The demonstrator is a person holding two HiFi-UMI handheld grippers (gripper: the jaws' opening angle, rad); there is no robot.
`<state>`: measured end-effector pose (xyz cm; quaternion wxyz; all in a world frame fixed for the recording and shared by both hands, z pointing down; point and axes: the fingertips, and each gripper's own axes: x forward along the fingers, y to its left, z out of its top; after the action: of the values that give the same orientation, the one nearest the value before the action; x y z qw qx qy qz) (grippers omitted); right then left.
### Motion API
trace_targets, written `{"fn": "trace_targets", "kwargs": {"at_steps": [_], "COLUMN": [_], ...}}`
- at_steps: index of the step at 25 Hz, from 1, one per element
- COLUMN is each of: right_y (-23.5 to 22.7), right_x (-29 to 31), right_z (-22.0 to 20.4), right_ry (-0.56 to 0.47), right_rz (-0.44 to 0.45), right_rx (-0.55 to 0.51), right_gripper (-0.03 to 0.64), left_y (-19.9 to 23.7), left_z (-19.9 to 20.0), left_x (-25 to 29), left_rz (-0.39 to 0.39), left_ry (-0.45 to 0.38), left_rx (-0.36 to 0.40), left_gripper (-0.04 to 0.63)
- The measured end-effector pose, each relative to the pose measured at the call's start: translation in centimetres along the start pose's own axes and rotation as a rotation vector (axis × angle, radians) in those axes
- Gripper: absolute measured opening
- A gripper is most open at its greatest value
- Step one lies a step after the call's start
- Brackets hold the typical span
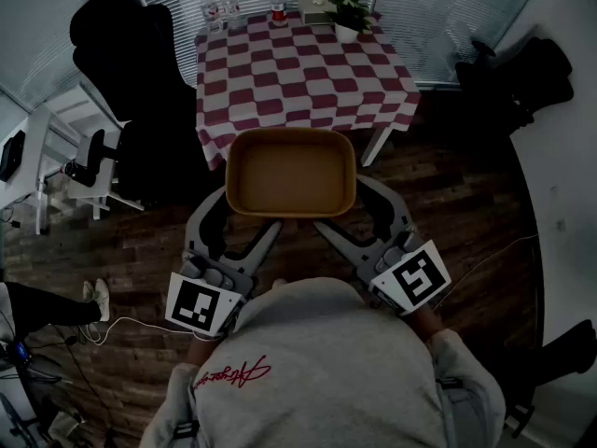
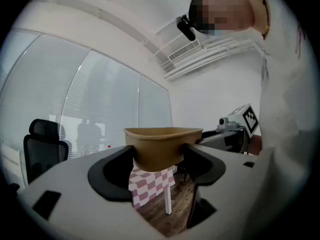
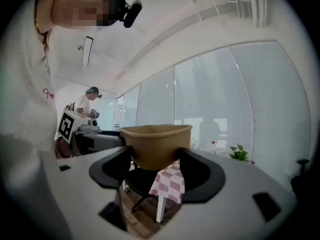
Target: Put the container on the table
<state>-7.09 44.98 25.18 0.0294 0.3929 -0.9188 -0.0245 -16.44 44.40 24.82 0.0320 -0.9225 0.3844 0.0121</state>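
The carry is the step in hand: the container (image 1: 291,171) hangs in the air just short of the worktop (image 1: 298,73), over the wooden floor at the worktop's near edge, and is not yet set down. The left gripper (image 1: 247,217) and the right gripper (image 1: 350,213) each grip one near corner of it, their fingers (image 2: 115,171) spread wide and pressed against its sides. In my judgement the next move calls for bringing both grippers forward together and level until the container is above the chequered cloth, lowering it onto a bare stretch on the near half of the worktop, and only then letting go. The head view alone shows the gap left to cover, and that a bottle (image 1: 277,3) and a plant (image 1: 350,12) stand along the worktop's far edge, well apart from where the container would land. The two gripper views show what it cannot: the fingers actually touching the container's walls, and the container riding higher than the worktop.
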Motion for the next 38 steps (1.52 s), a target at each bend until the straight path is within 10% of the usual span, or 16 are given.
{"fn": "trace_targets", "kwargs": {"at_steps": [38], "right_y": [4.0], "right_x": [4.0], "right_z": [-0.9], "right_ry": [-0.001], "right_rz": [-0.061], "right_rx": [-0.032], "right_gripper": [0.305], "left_y": [4.4], "left_z": [-1.8], "left_x": [-3.1], "left_rz": [-0.076], "left_ry": [0.014], "left_rx": [-0.014], "left_gripper": [0.319]}}
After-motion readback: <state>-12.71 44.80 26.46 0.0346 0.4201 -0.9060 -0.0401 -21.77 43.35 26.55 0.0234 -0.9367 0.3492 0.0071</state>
